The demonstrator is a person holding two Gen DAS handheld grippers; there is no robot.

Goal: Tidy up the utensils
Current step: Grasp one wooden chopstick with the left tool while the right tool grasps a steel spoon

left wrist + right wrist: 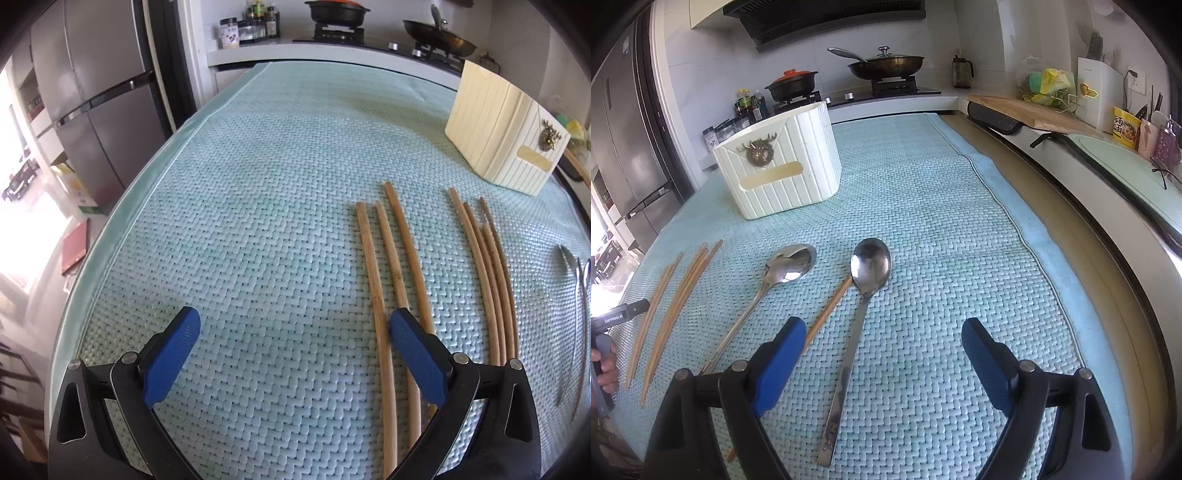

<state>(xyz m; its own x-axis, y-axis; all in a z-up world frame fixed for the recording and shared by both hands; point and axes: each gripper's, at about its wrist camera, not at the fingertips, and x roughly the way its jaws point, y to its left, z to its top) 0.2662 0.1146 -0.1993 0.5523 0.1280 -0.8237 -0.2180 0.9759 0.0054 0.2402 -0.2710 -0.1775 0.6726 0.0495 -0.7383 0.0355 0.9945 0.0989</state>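
Several wooden chopsticks lie lengthwise on the teal woven mat, with a second bundle to their right. My left gripper hovers open over the mat; its right finger covers the near ends of the first group. Two steel spoons lie side by side, a single chopstick between them. My right gripper stands open above the right spoon's handle, not touching it. A cream ribbed utensil holder stands upright behind the spoons.
Beyond the mat's far end is a stove with a black pot and a lidded pan. A grey fridge stands left. A wooden cutting board and counter clutter line the right. A hand holds the other gripper at the left edge.
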